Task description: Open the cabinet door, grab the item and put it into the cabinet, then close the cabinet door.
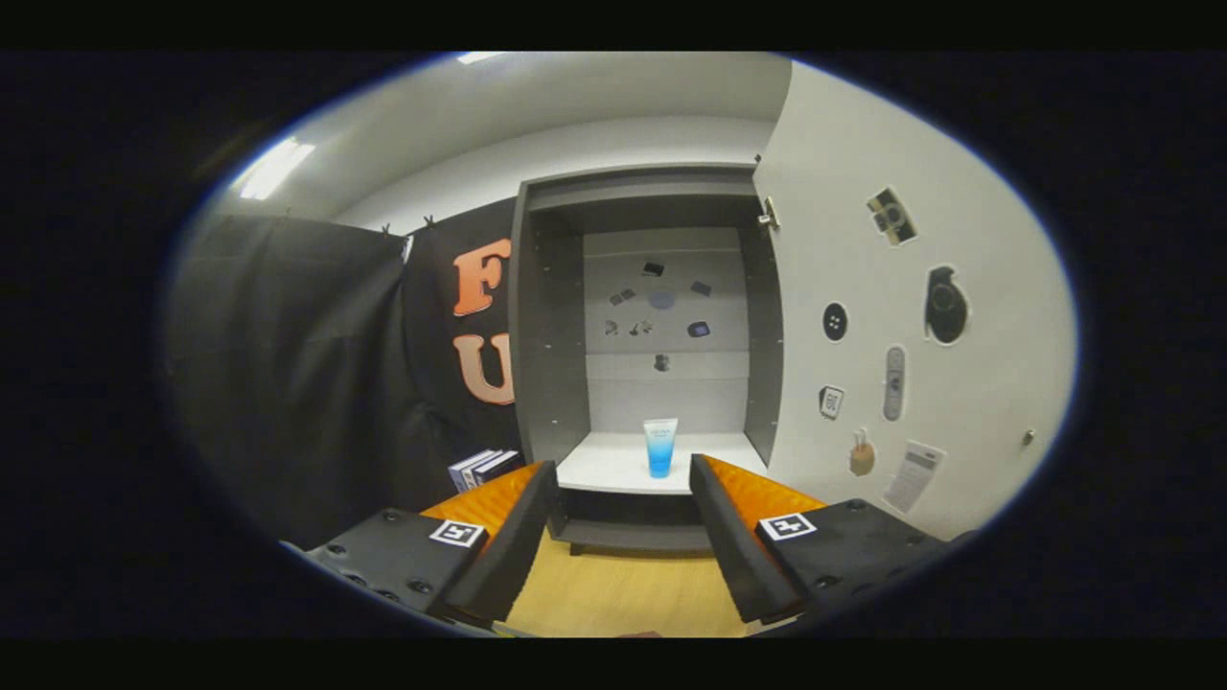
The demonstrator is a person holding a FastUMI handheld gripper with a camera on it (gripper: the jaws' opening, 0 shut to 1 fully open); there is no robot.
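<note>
A grey cabinet stands ahead with its white door swung wide open to the right. Inside, a blue tube stands upright, cap down, on the white bottom shelf. My gripper is open, fingers spread apart with nothing between them. The tube sits beyond the fingertips, roughly centred in the gap between them. The gripper is outside the cabinet, above the wooden tabletop.
Small stickers dot the cabinet's back wall and the inner face of the door. A small knob sits near the door's far edge. A few books lie left of the cabinet, against the black cloth.
</note>
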